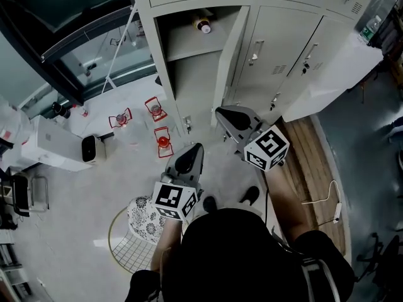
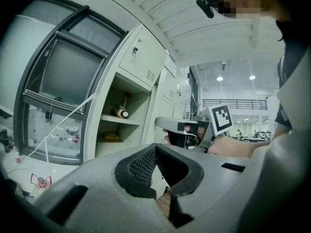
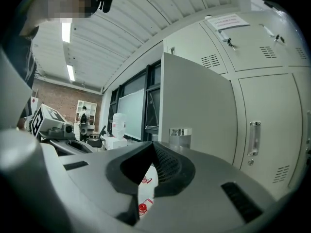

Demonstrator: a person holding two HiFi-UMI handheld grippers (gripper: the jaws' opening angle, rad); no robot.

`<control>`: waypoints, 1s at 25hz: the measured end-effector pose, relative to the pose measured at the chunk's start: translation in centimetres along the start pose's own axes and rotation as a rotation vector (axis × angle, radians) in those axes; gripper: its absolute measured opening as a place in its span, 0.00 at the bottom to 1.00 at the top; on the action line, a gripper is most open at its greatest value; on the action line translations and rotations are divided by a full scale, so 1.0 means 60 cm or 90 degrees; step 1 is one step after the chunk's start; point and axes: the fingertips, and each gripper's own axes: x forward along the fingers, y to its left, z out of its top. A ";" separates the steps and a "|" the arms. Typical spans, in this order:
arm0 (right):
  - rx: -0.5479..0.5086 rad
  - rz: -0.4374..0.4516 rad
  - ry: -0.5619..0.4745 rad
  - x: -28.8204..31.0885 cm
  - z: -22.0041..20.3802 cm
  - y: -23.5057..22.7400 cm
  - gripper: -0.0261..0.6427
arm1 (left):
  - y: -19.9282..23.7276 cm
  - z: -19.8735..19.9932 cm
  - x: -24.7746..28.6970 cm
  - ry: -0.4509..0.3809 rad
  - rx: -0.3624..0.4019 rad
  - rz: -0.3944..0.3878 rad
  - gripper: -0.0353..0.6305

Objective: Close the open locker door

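Your left gripper (image 1: 187, 160) and right gripper (image 1: 229, 116) both have their jaws pressed together, and neither holds anything. The open locker door (image 1: 229, 56) stands out from the cabinet, seen edge-on from your head. Your right gripper sits just before the door's lower end, on its outer side, near it, though I cannot tell whether they touch. In the right gripper view the door's flat face rises directly ahead of the jaws, with its chrome handle (image 3: 180, 132) just above them. Your left gripper is lower and to the left, well apart from the door and aimed toward the open compartment (image 1: 189, 49).

Inside that compartment one bottle (image 1: 202, 24) lies on its side on the shelf. The left gripper view also shows one yellow item (image 2: 112, 136) on the shelf below it. Two closed locker doors (image 1: 277, 55) stand to the right of the open one at the same level.

On the pale floor to the left are three red wire stands (image 1: 163, 140), near the locker's foot. One white appliance (image 1: 58, 145) sits farther left. One round wire stool (image 1: 129, 244) with a patterned cushion stands beside your left arm. Nothing lies between the door and its frame.
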 end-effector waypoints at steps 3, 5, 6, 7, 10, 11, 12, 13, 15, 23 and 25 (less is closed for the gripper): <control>0.000 0.003 0.003 0.008 -0.002 -0.002 0.05 | 0.002 -0.001 -0.005 0.001 -0.002 0.003 0.08; 0.001 0.004 0.004 0.013 -0.003 -0.004 0.05 | 0.004 -0.002 -0.008 0.002 -0.002 0.004 0.08; 0.002 0.004 0.004 0.016 -0.003 -0.005 0.05 | 0.005 -0.003 -0.009 0.002 -0.003 0.006 0.08; 0.004 0.006 0.004 0.019 -0.003 -0.005 0.05 | 0.007 -0.004 -0.010 0.003 -0.003 0.007 0.08; 0.009 0.015 0.002 0.029 -0.004 -0.005 0.05 | 0.011 -0.007 -0.012 0.005 -0.005 0.011 0.08; 0.013 0.019 0.001 0.032 -0.005 -0.005 0.05 | 0.012 -0.007 -0.012 0.005 -0.006 0.013 0.08; 0.020 0.023 -0.001 0.035 -0.005 -0.005 0.05 | 0.012 -0.008 -0.012 0.005 -0.006 0.014 0.08; 0.028 0.028 -0.003 0.037 -0.005 -0.005 0.05 | 0.013 -0.009 -0.012 0.006 -0.006 0.016 0.08; 0.052 0.037 -0.008 0.042 -0.007 -0.007 0.05 | 0.015 -0.010 -0.013 0.007 -0.006 0.019 0.08; 0.103 0.035 -0.002 0.054 -0.027 -0.024 0.05 | 0.025 -0.015 -0.020 0.010 -0.009 0.033 0.08; 0.093 0.030 0.002 0.059 -0.028 -0.027 0.05 | 0.027 -0.016 -0.019 0.011 -0.010 0.036 0.08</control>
